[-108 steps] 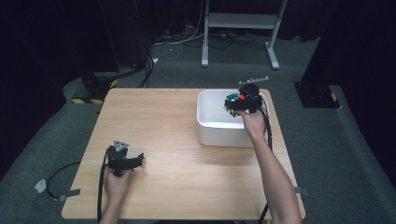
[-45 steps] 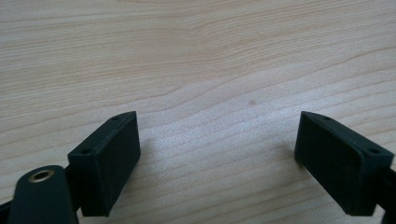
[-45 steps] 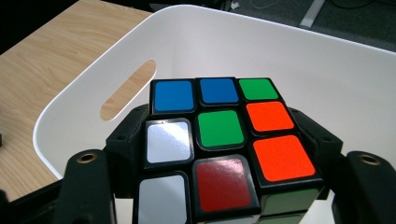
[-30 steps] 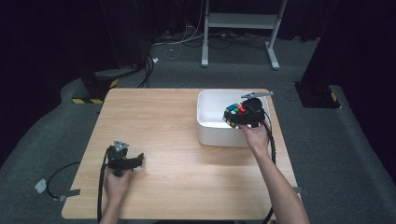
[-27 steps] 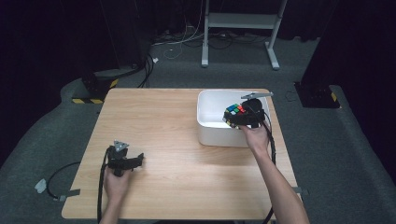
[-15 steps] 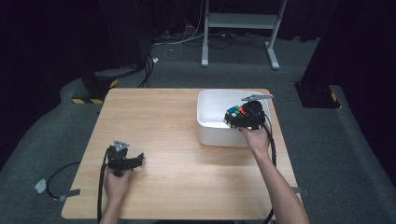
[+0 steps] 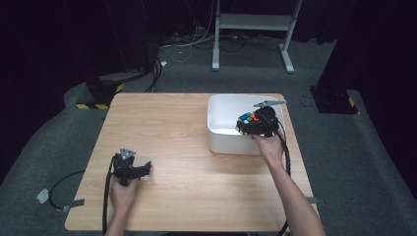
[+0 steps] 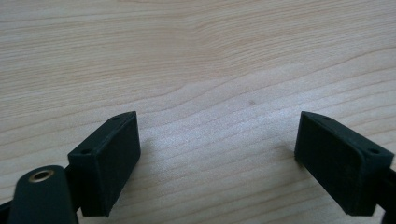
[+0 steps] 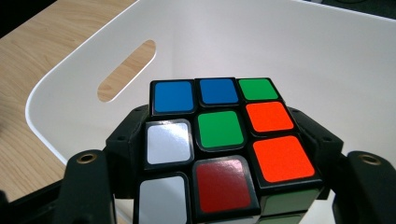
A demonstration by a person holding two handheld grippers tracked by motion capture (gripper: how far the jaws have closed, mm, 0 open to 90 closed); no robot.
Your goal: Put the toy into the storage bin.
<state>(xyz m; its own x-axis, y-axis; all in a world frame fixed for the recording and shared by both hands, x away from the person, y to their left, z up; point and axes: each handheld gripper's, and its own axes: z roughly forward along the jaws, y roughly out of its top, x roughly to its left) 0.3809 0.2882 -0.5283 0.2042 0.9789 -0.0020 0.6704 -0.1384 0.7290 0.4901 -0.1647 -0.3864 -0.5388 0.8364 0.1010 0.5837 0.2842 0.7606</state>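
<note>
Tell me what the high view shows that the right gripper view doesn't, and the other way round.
High view alone: the whole light wooden table, the left claw resting on it near the front left, both forearms, and the grey floor with cables and a metal stand.

Right gripper view alone: the multicoloured puzzle cube's individual stickers, blue, green, orange, white and red, and the slot handle in the bin wall.

Both: the right claw shut on the cube, held over the white plastic bin, with wooden tabletop beside it.
</note>
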